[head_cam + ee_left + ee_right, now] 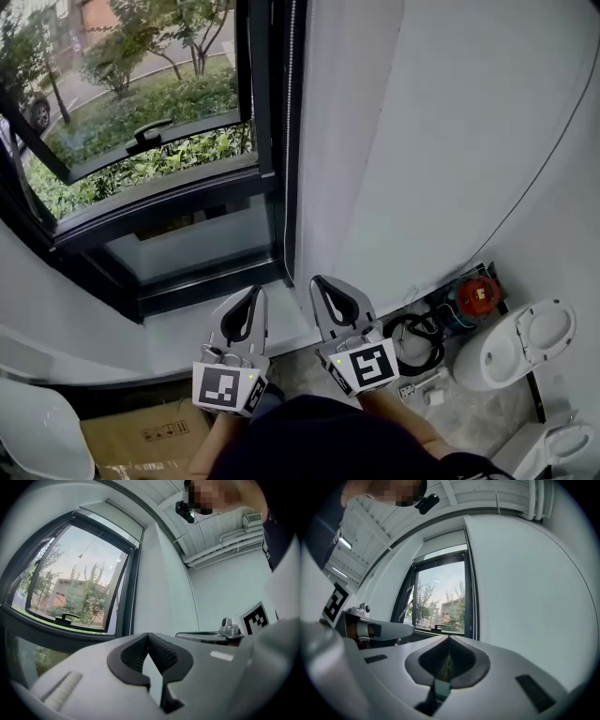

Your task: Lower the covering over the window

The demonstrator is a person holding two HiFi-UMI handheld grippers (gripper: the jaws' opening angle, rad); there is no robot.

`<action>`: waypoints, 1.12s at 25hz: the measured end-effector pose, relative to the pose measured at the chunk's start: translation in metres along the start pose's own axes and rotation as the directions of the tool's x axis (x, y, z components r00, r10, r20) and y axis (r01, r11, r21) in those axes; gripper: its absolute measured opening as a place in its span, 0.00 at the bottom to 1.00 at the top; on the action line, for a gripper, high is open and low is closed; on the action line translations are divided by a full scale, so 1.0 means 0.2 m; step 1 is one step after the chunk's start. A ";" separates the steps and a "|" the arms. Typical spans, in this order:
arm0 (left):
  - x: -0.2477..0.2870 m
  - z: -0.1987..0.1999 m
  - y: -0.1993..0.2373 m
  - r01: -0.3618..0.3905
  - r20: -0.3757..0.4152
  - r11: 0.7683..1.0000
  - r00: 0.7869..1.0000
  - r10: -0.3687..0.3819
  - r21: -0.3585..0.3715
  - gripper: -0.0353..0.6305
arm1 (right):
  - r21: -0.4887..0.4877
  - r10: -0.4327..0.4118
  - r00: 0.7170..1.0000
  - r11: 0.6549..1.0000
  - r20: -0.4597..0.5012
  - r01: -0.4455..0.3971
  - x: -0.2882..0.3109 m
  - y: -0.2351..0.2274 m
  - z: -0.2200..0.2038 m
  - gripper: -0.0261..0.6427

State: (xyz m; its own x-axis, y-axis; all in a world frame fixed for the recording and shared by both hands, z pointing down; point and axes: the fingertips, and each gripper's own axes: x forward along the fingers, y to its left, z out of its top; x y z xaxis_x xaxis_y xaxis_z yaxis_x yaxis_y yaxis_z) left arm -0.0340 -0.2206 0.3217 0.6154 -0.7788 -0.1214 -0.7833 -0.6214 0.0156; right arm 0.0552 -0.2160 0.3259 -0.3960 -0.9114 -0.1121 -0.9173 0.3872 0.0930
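Note:
The window [141, 141] has a dark frame, and its tilted pane with a black handle [150, 131] stands open. A rolled-up blind [124, 515] sits at the top of the window [440, 602], under its white housing [443, 538]. A bead chain [291, 122] hangs down the frame's right side, also seen as a chain [474, 597] in the right gripper view. My left gripper [255, 292] and right gripper [319, 281] are side by side below the sill, both shut and empty, apart from the chain. The left gripper [148, 634] and right gripper [449, 638] point toward the window.
A white wall [441, 141] runs right of the window. On the floor at the right are a white toilet [520, 342], a red device [478, 292] and a coiled black hose [417, 342]. A cardboard box [141, 436] and a white rounded object [33, 436] lie at the lower left.

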 end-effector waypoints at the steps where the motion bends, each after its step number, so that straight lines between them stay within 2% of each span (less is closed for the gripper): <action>1: 0.05 0.01 0.04 0.021 0.002 1.000 1.000 -0.021 0.001 0.06 | -0.003 -0.017 1.000 1.000 0.002 0.017 0.06 -0.01 0.00 0.06; 8: 0.37 0.00 0.27 0.161 0.009 0.987 0.987 -0.161 -0.015 0.06 | -0.016 -0.140 0.990 0.990 0.002 0.140 0.38 -0.10 -0.02 0.06; 16: 0.60 -0.06 0.39 0.307 0.025 0.952 0.952 -0.306 -0.019 0.06 | -0.019 -0.278 0.960 0.960 0.022 0.279 0.58 -0.18 -0.06 0.06; 21: 0.73 -0.08 0.37 0.392 0.020 0.919 0.920 -0.392 -0.037 0.06 | -0.034 -0.321 0.947 0.946 0.017 0.321 0.64 -0.20 -0.06 0.06; 25: 0.83 -0.08 0.37 0.427 0.023 0.904 0.904 -0.426 -0.037 0.07 | -0.047 -0.338 0.941 0.940 0.016 0.338 0.68 -0.23 -0.05 0.06; 28: 0.91 -0.10 0.36 0.451 0.004 0.892 0.893 -0.451 -0.039 0.13 | -0.049 -0.341 0.940 0.939 0.009 0.341 0.70 -0.25 -0.06 0.06</action>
State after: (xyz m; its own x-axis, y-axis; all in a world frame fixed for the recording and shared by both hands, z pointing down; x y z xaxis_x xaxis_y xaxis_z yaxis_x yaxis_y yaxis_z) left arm 0.0229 -0.4096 0.3203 0.9022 -0.4145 -0.1189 -0.4177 -0.9086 -0.0023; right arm 0.0451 -0.3650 0.3165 -0.0594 -0.9875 -0.1462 -0.9942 0.0454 0.0976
